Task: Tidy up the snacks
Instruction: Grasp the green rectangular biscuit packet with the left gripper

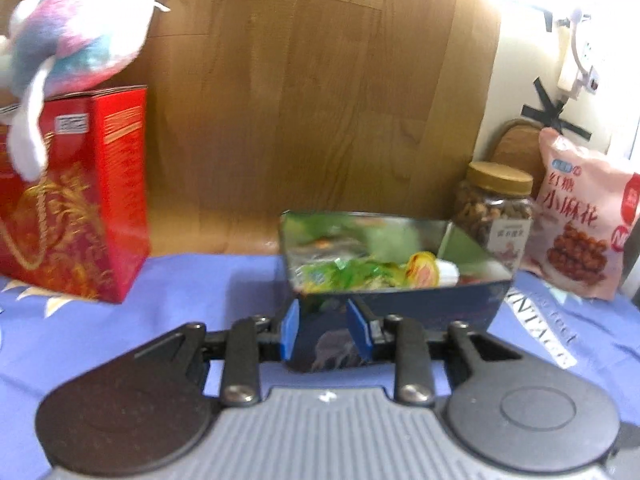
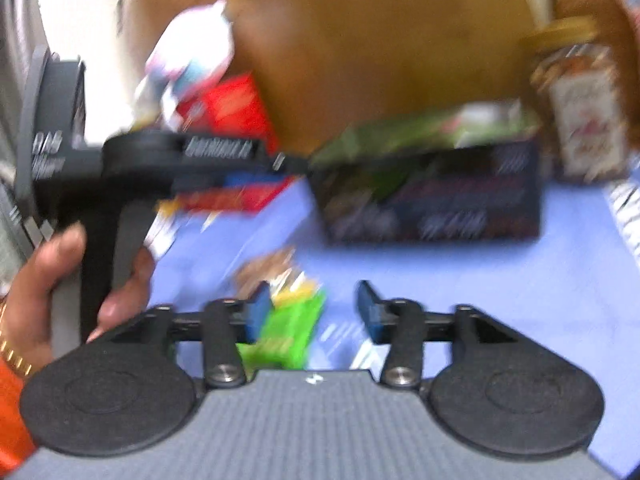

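Observation:
A dark blue tin box (image 1: 424, 304) with several wrapped snacks inside sits on the blue cloth. My left gripper (image 1: 326, 330) is shut on the box's near corner. In the blurred right wrist view the same box (image 2: 432, 196) stands ahead, with the left gripper's body (image 2: 168, 160) reaching to its left side. My right gripper (image 2: 314, 312) is open above the cloth; a green snack packet (image 2: 288, 328) lies between its blue pads, beside the left pad, with a brown snack (image 2: 268, 268) just beyond.
A red gift box (image 1: 76, 196) with a plush toy (image 1: 68, 40) on top stands at the left. A jar of nuts (image 1: 494, 212) and a pink snack bag (image 1: 580, 216) stand right of the tin. A wooden board (image 1: 312, 88) rises behind.

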